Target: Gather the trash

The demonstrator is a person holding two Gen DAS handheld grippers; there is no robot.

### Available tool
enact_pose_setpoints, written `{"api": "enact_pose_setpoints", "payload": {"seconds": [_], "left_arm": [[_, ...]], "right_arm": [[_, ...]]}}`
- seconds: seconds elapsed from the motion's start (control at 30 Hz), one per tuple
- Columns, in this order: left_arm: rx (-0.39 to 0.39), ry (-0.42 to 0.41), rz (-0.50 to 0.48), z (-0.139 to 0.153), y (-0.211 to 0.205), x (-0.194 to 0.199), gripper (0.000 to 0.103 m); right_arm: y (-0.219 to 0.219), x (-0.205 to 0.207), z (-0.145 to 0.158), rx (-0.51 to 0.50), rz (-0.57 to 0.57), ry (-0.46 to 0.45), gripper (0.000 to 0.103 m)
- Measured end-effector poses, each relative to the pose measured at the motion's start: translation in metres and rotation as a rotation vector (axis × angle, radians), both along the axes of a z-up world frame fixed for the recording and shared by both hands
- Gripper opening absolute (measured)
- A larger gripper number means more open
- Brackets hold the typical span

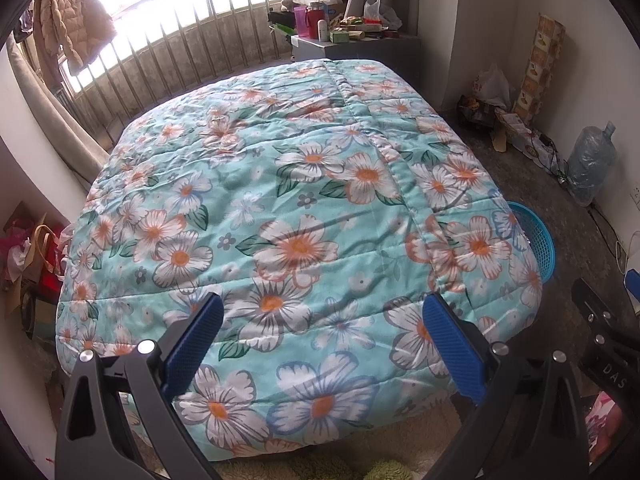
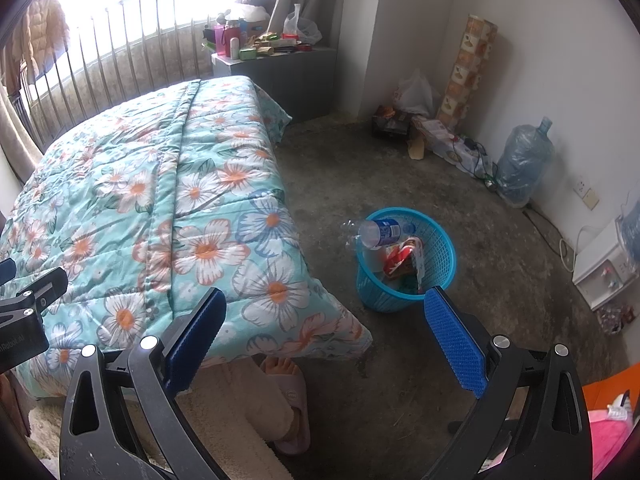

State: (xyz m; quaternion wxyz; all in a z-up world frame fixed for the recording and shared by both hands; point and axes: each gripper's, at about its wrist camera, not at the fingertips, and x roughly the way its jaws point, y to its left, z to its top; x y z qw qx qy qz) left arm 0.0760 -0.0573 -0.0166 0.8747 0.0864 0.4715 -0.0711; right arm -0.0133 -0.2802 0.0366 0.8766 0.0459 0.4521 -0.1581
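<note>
Both claws hanging wide apart, gripping nothing.

The left gripper (image 1: 322, 344) is hovering over the floral quilt (image 1: 280, 200); the right gripper (image 2: 324, 340) is facing the blue basket (image 2: 440, 256) on the concrete floor (image 2: 400, 168) beside the bed's corner, a plastic bottle (image 2: 378, 233) lying across its rim, wrappers (image 2: 402, 260) inside.

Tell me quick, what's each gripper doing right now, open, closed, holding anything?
Left gripper: jaws open, holding nothing, over the floral quilt.
Right gripper: jaws open, holding nothing.

One basket (image 2: 404, 280), one bottle (image 2: 378, 233)
</note>
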Motion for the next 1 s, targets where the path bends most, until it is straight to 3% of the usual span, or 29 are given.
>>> {"api": "enact_pose_setpoints", "payload": {"seconds": [1.0], "left_arm": [[0.000,0.002,0.000,-0.0028,0.0001,-0.0006,0.098]], "right_arm": [[0.0051,0.0042,0.0008,0.005,0.003,0.001,0.095]]}}
